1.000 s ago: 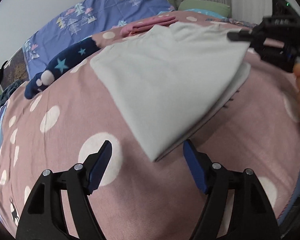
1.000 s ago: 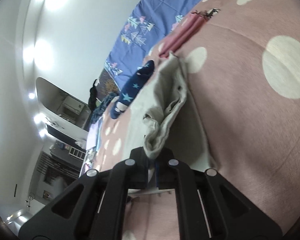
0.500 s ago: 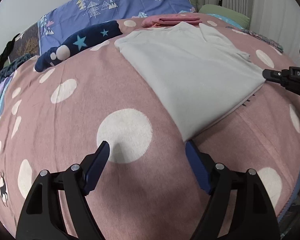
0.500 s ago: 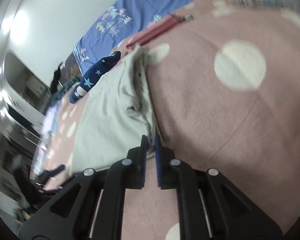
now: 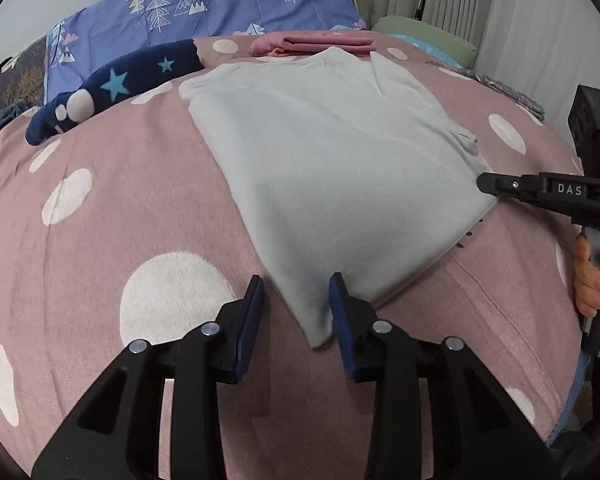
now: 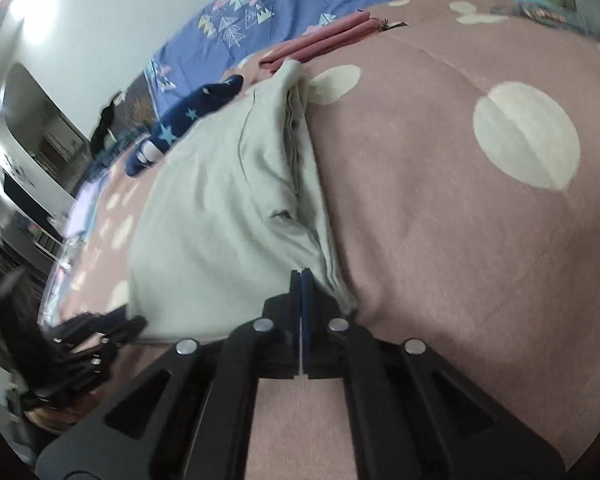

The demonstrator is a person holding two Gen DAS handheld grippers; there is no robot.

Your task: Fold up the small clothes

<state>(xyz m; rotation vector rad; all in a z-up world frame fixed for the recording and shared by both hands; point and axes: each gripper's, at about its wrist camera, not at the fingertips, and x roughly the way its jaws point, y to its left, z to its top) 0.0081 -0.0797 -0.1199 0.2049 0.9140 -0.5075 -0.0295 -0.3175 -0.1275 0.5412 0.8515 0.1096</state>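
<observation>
Left wrist view: pale grey-green garment, folded flat with smooth layered edges, lies on a pink bedspread with white dots; left gripper, jaws just closing, straddles its near corner, pads not yet pressing; right gripper, marked "DAS", is closed on the far corner; behind lie a navy star-print item, folded pink cloth and curtains.

The right claw hides the grey garment corner; the room at left is blurred.
</observation>
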